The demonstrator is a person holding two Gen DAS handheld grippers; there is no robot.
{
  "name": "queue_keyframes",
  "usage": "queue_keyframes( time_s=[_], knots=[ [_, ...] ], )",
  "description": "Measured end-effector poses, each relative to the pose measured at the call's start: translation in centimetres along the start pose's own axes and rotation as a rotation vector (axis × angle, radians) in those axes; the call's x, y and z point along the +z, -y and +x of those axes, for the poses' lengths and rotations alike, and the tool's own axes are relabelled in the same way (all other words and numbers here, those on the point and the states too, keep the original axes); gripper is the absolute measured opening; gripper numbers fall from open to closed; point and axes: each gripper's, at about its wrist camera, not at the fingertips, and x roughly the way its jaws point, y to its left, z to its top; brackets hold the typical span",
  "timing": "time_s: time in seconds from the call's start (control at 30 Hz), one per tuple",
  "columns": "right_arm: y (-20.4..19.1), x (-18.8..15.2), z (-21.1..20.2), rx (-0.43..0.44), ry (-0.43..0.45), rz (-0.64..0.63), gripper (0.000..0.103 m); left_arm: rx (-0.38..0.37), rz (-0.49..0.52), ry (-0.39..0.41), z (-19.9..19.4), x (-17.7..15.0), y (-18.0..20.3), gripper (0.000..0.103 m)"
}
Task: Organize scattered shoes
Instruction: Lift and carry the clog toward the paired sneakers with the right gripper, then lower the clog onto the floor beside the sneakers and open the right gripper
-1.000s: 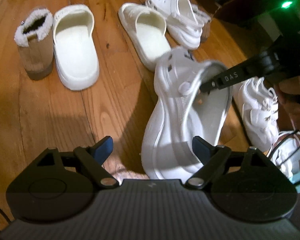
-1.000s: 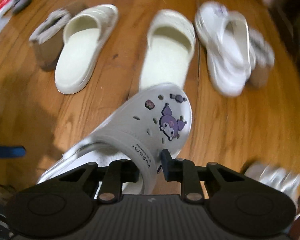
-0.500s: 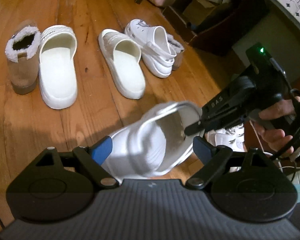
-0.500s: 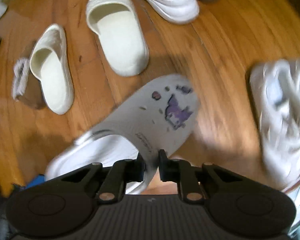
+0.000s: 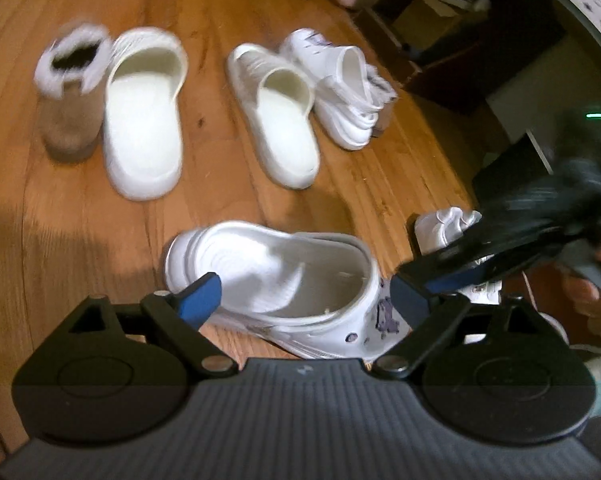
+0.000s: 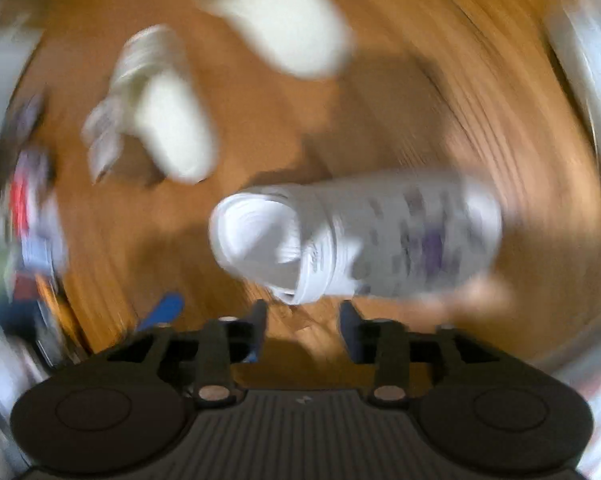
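Right now my right gripper (image 6: 302, 322), its jaws just opening, is gripping nothing; my left gripper (image 5: 304, 290) is gaping too. The white clog (image 5: 284, 280) with purple charms is lying on the wood floor (image 5: 228, 208) just ahead, lettering too blurred to read. Beyond, cream slides (image 5: 144, 120) are sitting side by side.

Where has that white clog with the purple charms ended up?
The white clog lies on the wooden floor just ahead of the open left gripper, nearer than the two cream slippers.
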Motion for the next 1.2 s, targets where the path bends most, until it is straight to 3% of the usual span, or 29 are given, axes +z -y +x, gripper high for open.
queue_keyframes(
  time_s=[0.03, 0.13, 0.17, 0.2, 0.33, 0.47, 0.63, 0.77, 0.93, 1.03, 1.2],
  knots=[
    [-1.2, -0.5, -1.0, -0.038, 0.072, -0.212, 0.088, -0.004, -0.023, -0.009, 0.2, 0.0, -0.5, 0.093],
    [-2.6, -3.1, -0.2, -0.209, 0.148, -0.632, 0.091, -0.004, -0.089, -0.046, 1.2, 0.0, -1.8, 0.093],
    [-2.8, -3.3, 0.1, -0.226, 0.142, -0.663, 0.091, -0.006, -0.096, -0.057, 1.4, 0.0, -1.9, 0.093],
    [-3.3, -4.7, 1.9, -0.291, 0.097, -0.811, 0.091, -0.009, -0.100, -0.070, 1.7, -0.1, -2.0, 0.093],
    [-4.6, -6.9, 5.5, -0.324, 0.018, -1.004, 0.091, -0.024, -0.123, -0.117, 2.8, -0.2, -1.9, 0.093],
    [-5.1, -7.6, 8.2, -0.379, 0.007, -1.069, 0.091, -0.047, -0.175, -0.158, 3.8, -0.4, -2.4, 0.093],
    [-4.5, -8.1, 10.7, -0.446, 0.017, -1.150, 0.091, -0.034, -0.194, -0.154, 3.9, -0.3, -3.1, 0.093],
    [-3.5, -7.9, 11.9, -0.431, 0.012, -1.173, 0.094, -0.003, -0.209, -0.138, 4.0, 0.2, -3.8, 0.093],
    [-3.0, -6.1, 13.2, -0.400, -0.019, -1.100, 0.101, 0.019, -0.157, -0.133, 4.2, 0.6, -3.5, 0.093],
    [-3.1, -5.4, 13.5, -0.402, -0.025, -1.020, 0.099, 0.019, -0.107, -0.123, 3.9, 0.6, -2.6, 0.093],
    [-3.6, -4.7, 12.7, -0.391, -0.051, -0.734, 0.098, 0.012, -0.089, -0.103, 3.0, 0.8, -2.5, 0.093]
  ],
)
